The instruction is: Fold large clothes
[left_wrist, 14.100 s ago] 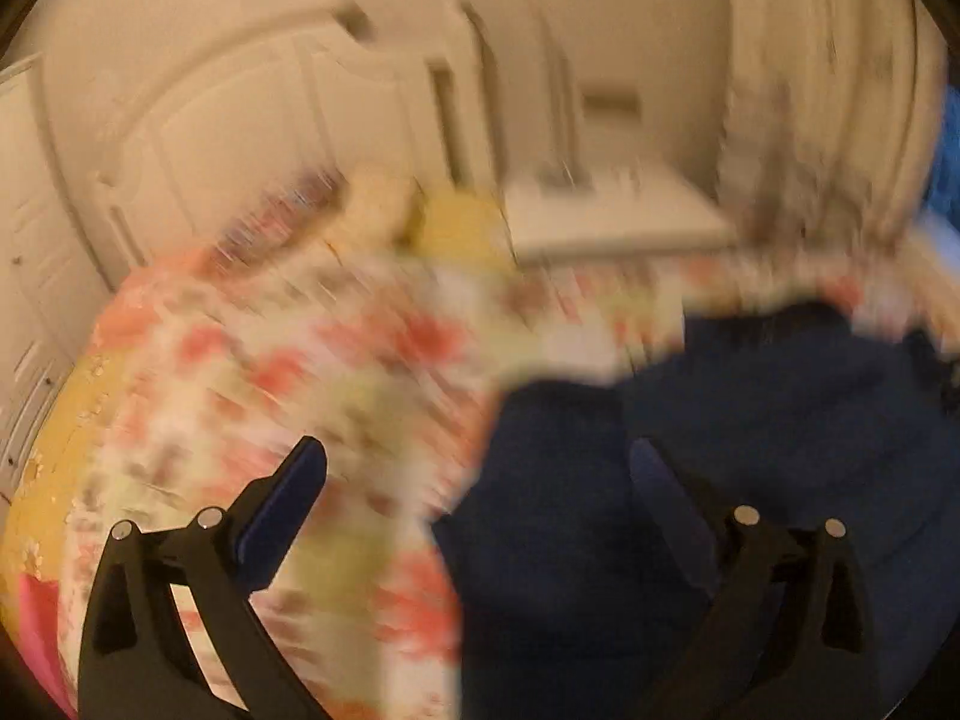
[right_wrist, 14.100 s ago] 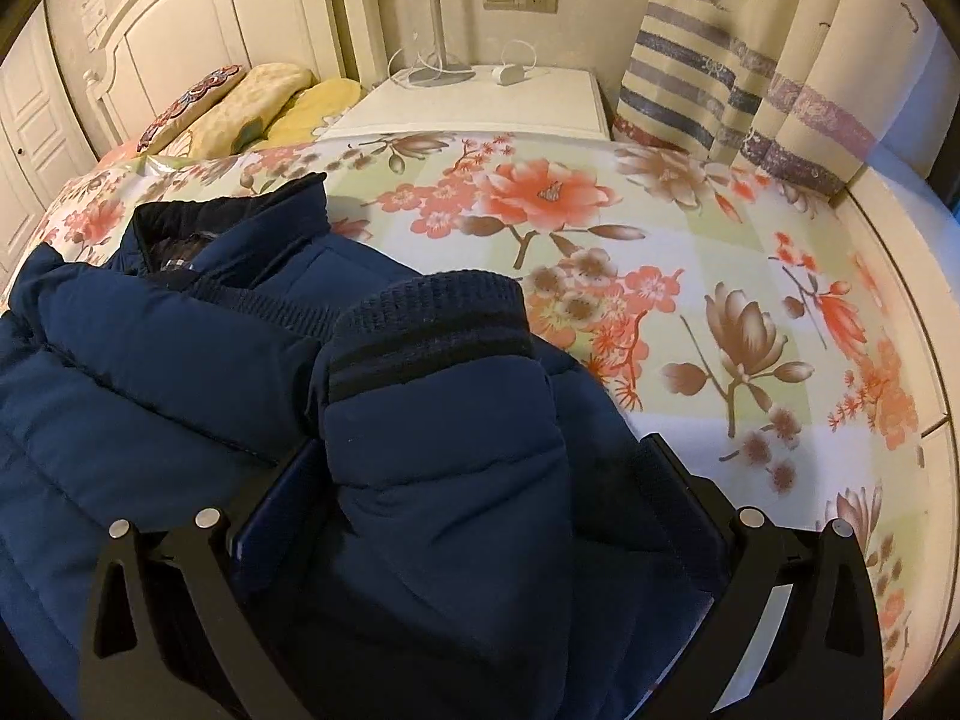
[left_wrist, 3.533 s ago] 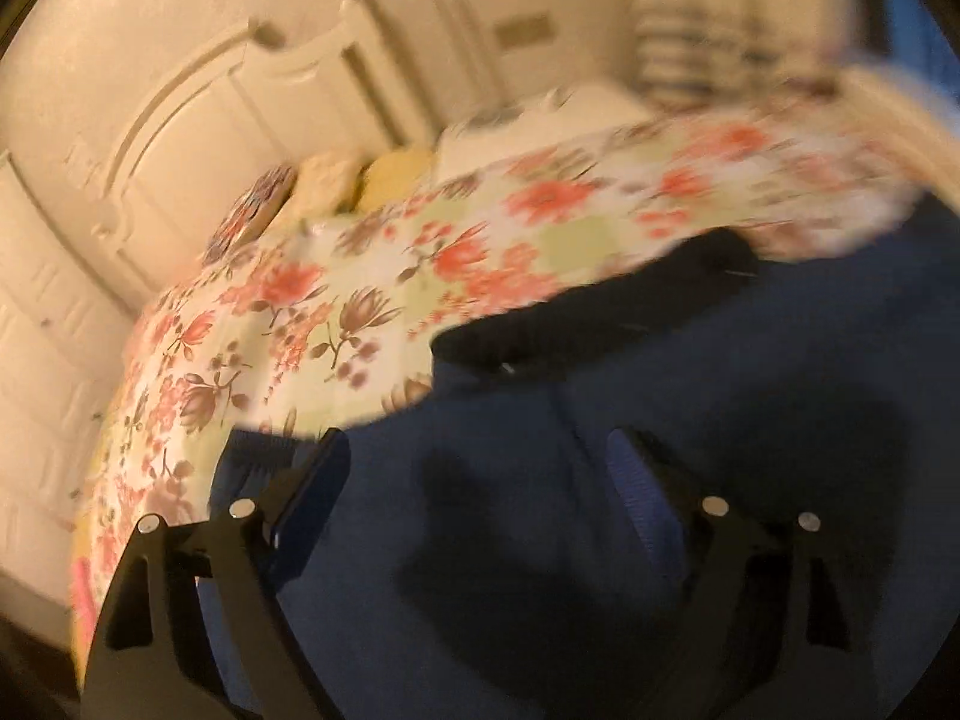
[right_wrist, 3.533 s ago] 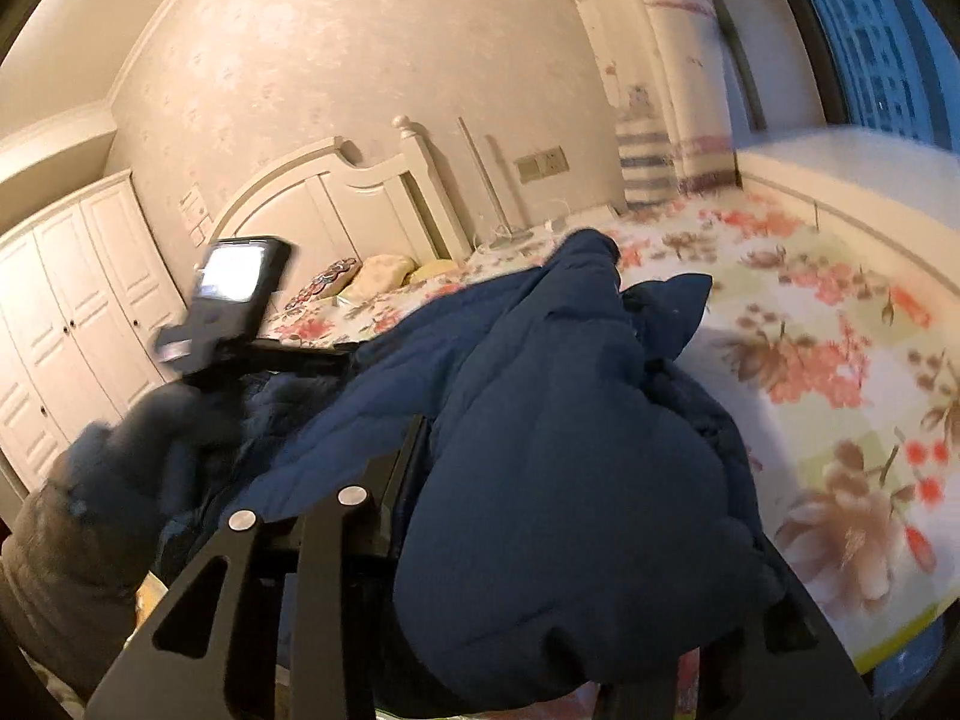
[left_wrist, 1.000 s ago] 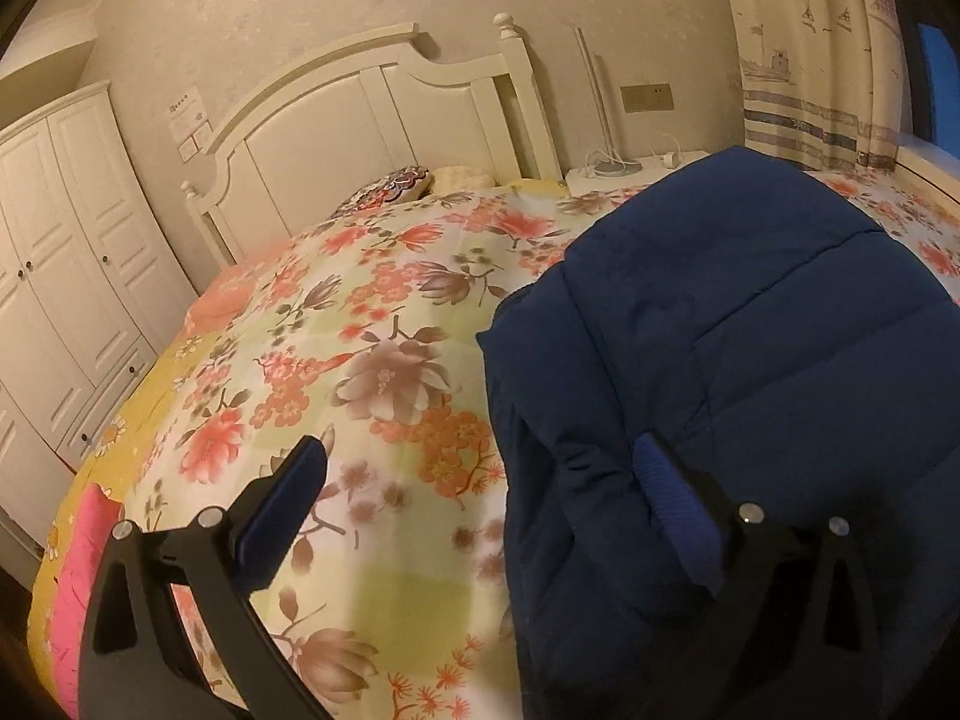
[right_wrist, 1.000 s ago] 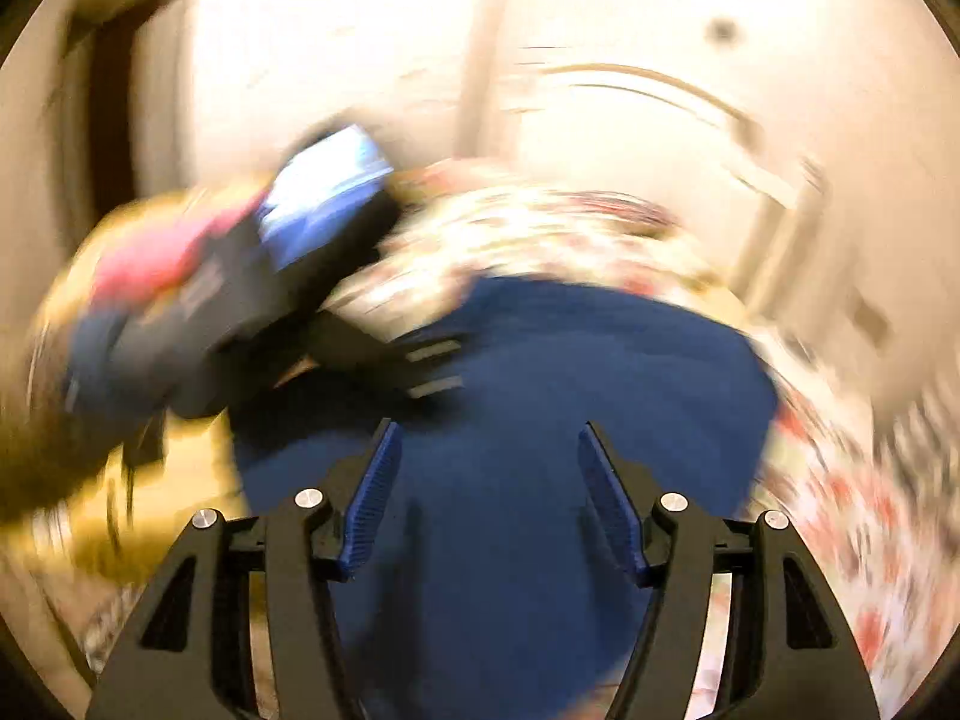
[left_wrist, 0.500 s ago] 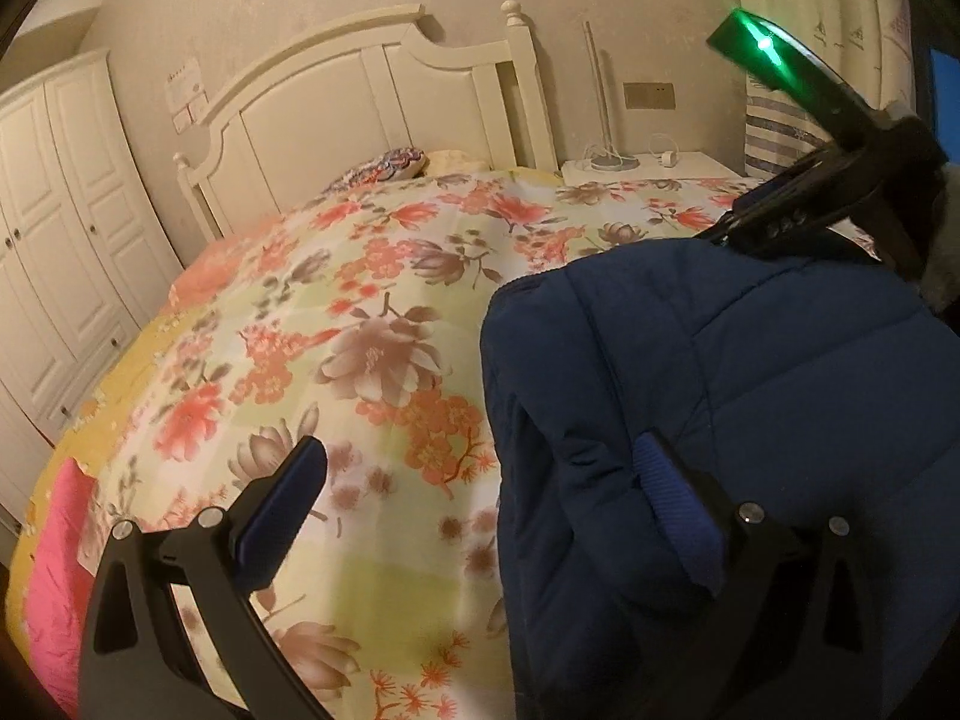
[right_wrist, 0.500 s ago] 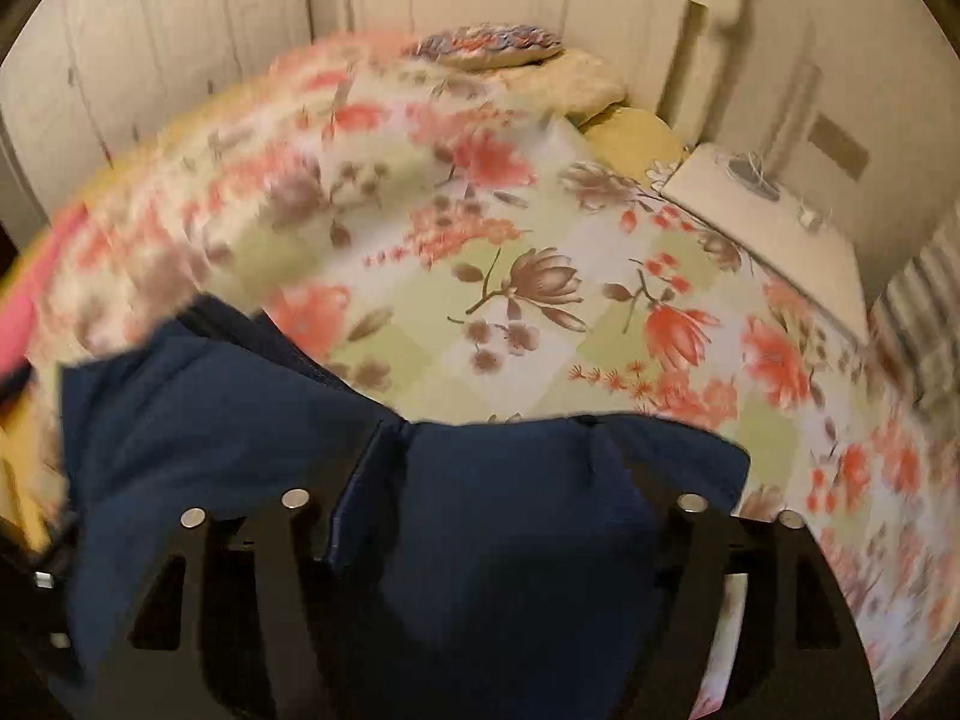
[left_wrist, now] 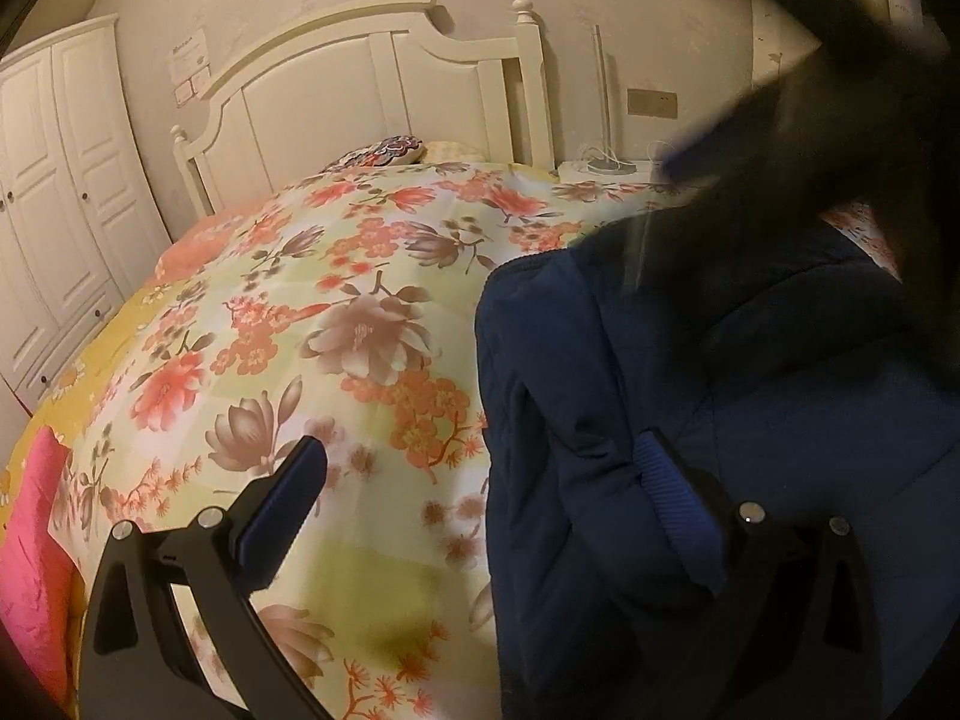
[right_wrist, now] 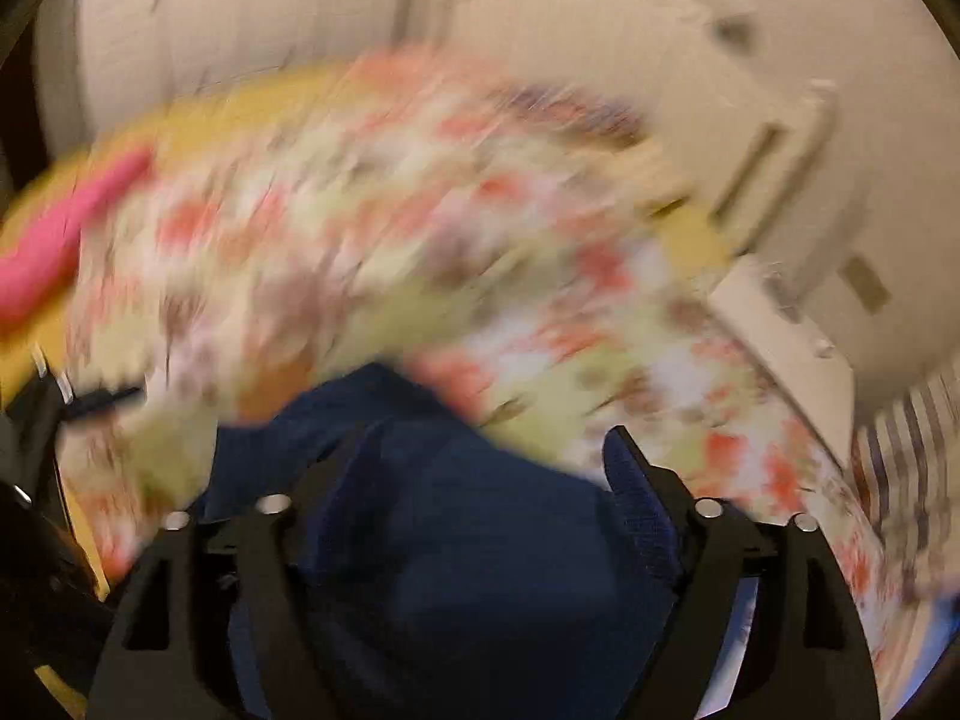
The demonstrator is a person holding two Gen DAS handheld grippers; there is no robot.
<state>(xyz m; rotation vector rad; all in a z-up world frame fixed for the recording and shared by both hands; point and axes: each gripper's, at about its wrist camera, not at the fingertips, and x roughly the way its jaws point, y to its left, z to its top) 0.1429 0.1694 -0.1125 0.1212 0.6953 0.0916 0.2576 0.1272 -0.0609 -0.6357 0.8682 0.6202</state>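
Observation:
A navy padded jacket [left_wrist: 690, 372] lies folded on the floral bedspread [left_wrist: 336, 324], filling the right half of the left wrist view. My left gripper [left_wrist: 480, 474] is open, straddling the jacket's left edge: the left finger is over the bedspread, the right finger over the jacket. The other gripper shows as a dark blur [left_wrist: 870, 90] at the upper right. In the blurred right wrist view the jacket [right_wrist: 456, 510] lies between and under the wide-apart fingers of my right gripper [right_wrist: 480, 468], which is open.
A white headboard [left_wrist: 384, 96] and pillows [left_wrist: 384, 153] stand at the bed's far end. A white wardrobe [left_wrist: 54, 180] is on the left, a nightstand [left_wrist: 606, 168] beside the bed. A pink cloth [left_wrist: 30, 558] lies at the bed's near left corner.
The right gripper has swung fast across the jacket, blurring its view and covering the upper right of the left view. The left gripper has stayed open at the jacket's left edge.

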